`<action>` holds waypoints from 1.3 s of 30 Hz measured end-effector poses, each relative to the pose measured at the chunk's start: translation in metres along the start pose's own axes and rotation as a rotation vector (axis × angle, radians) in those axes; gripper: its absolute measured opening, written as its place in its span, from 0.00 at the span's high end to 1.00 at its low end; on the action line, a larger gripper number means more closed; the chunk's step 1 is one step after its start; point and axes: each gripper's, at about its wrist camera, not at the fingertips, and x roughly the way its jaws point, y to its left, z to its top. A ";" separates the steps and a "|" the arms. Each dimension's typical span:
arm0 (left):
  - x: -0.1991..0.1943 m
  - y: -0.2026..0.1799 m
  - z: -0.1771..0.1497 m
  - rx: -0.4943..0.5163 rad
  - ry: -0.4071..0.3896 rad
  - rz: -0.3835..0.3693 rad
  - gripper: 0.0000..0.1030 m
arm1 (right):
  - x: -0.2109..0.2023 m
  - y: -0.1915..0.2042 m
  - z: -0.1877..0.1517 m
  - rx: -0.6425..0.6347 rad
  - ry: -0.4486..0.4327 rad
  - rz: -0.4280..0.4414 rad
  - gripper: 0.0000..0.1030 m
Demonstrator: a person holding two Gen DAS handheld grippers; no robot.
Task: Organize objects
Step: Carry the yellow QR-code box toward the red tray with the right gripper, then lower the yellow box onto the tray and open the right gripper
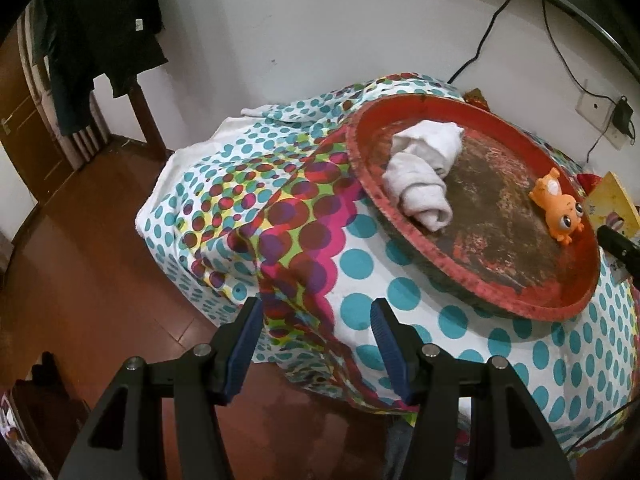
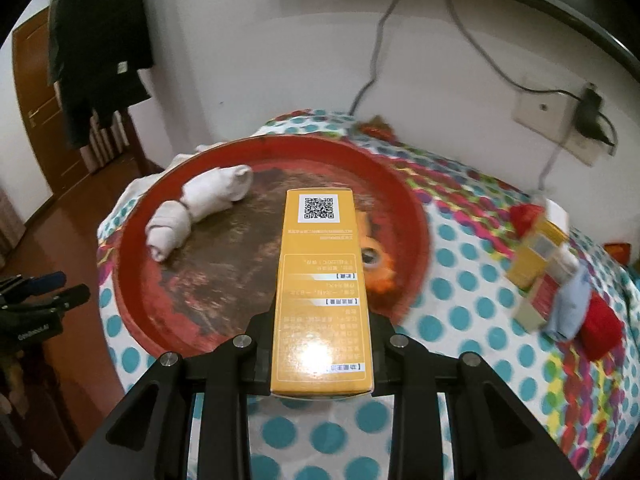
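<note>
A round red tray [image 2: 132, 292] [image 1: 472, 292] rests on a table under a spotted cloth. In it lie a rolled white towel [image 2: 200, 208] [image 1: 420, 168] and an orange toy animal [image 1: 558, 208] [image 2: 378, 262]. My right gripper [image 2: 322, 320] is shut on a long yellow box [image 2: 320, 280] with a QR code, held above the tray's near right side; the box hides most of the toy. My left gripper [image 1: 316, 320] stands open with nothing between its blue pads, over the table's near corner, left of the tray. It shows at the left edge of the right wrist view, left gripper [image 2: 52, 292].
Right of the tray lies a pile with a yellow box [image 2: 536, 248], a light blue cloth [image 2: 570, 308] and red items [image 2: 600, 328]. Behind are a white wall, a socket with a plug [image 2: 592, 116] and cables. Dark clothes [image 1: 100, 32] hang at the left above a brown wooden floor [image 1: 80, 280].
</note>
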 end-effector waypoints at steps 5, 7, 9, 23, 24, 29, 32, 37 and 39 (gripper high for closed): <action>0.003 0.007 0.000 -0.022 0.008 0.019 0.44 | 0.019 0.020 0.008 -0.022 0.028 0.036 0.73; 0.006 0.009 0.000 -0.030 0.016 0.024 0.44 | 0.026 0.025 0.009 -0.034 0.040 0.037 0.73; 0.008 0.012 0.000 -0.035 0.022 0.029 0.44 | 0.036 0.029 0.009 -0.035 0.064 0.043 0.73; 0.013 0.007 -0.002 -0.017 0.039 0.026 0.44 | 0.077 0.040 0.012 -0.049 0.152 0.020 0.72; 0.013 0.007 -0.002 -0.017 0.039 0.026 0.44 | 0.079 0.039 0.012 -0.050 0.155 0.016 0.72; 0.014 0.007 -0.002 -0.021 0.044 0.023 0.44 | 0.081 0.041 0.011 -0.051 0.160 0.017 0.72; 0.016 0.008 -0.002 -0.027 0.052 0.012 0.44 | 0.078 0.044 0.010 -0.074 0.146 0.010 0.63; 0.017 0.006 -0.003 -0.017 0.054 0.018 0.44 | 0.063 0.044 0.013 -0.076 0.097 0.009 0.39; 0.016 0.007 -0.003 -0.019 0.052 0.015 0.44 | 0.050 0.041 0.013 -0.064 0.071 0.032 0.38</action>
